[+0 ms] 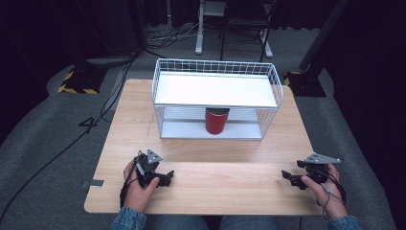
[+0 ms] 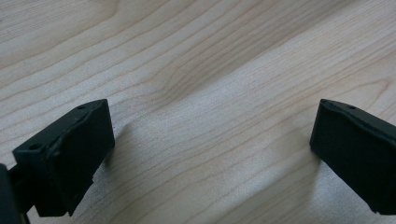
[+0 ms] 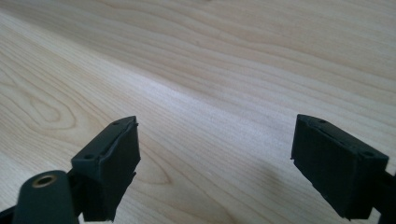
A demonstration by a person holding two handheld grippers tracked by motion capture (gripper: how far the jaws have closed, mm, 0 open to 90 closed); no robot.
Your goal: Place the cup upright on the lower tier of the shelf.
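Note:
A red can [image 1: 217, 120] stands upright on the lower level of a white wire shelf rack [image 1: 216, 97] at the back of the wooden table [image 1: 206, 177]. My left gripper [image 1: 165, 178] rests on the table near the front left, held in a hand, jaws wide apart over bare wood [image 2: 212, 135]. My right gripper [image 1: 288, 177] rests near the front right, also open with nothing between its jaws [image 3: 215, 158]. Both grippers point toward the table's middle, well short of the rack.
The rack's upper shelf [image 1: 215, 89] is a bare white board. Cables [image 1: 62, 148] run over the grey floor at the left. A yellow-black stand base [image 1: 79, 81] and a desk's white legs [image 1: 198, 28] sit beyond the table.

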